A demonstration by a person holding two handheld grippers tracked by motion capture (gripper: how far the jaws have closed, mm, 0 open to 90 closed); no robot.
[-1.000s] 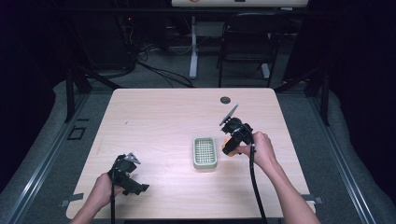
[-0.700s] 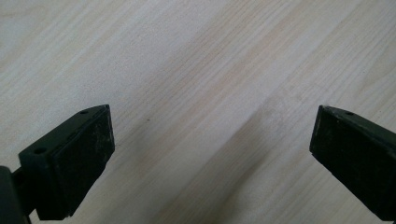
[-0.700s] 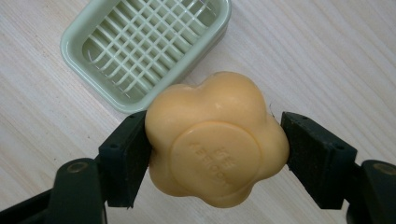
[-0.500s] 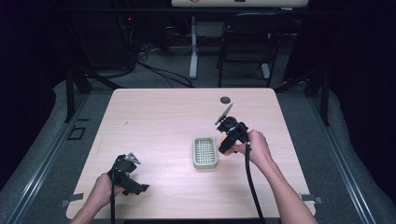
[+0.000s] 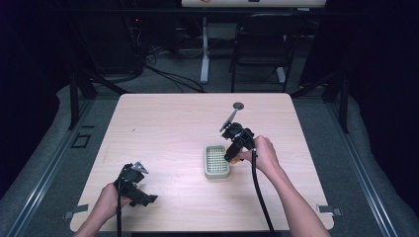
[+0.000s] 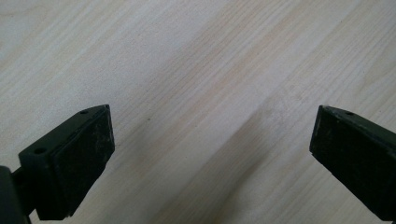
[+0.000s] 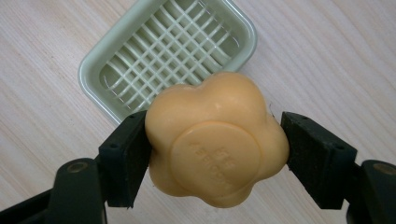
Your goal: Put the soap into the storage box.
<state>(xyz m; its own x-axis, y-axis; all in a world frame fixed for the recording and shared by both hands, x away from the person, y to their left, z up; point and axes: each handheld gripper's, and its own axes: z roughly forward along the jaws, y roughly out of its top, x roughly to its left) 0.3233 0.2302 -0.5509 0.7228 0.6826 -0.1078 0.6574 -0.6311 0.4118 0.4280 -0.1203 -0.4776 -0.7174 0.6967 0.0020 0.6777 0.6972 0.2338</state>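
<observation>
An orange flower-shaped soap bar (image 7: 217, 142) sits clamped between the two black jaws of my right gripper (image 7: 215, 149), held just above the table. Right behind it lies a pale green soap dish (image 7: 166, 53) with a grid floor and nothing in it. From above, the right gripper (image 5: 232, 155) hangs at the dish's (image 5: 216, 162) right edge, pointing down, with a sliver of soap (image 5: 232, 161) visible. My left gripper (image 5: 134, 185) rests near the table's front left; its jaws stand wide apart over bare wood (image 6: 210, 116), so the left gripper (image 6: 210, 144) is open.
A small dark round disc (image 5: 238, 105) lies near the table's far edge. The light wooden table (image 5: 163, 133) has dark floor around it; a chair (image 5: 262, 44) and cables stand beyond the far side. Black cables trail from both grippers toward the front edge.
The right gripper has shifted left and toward the soap dish, tilting down with the soap. The left gripper has stayed put.
</observation>
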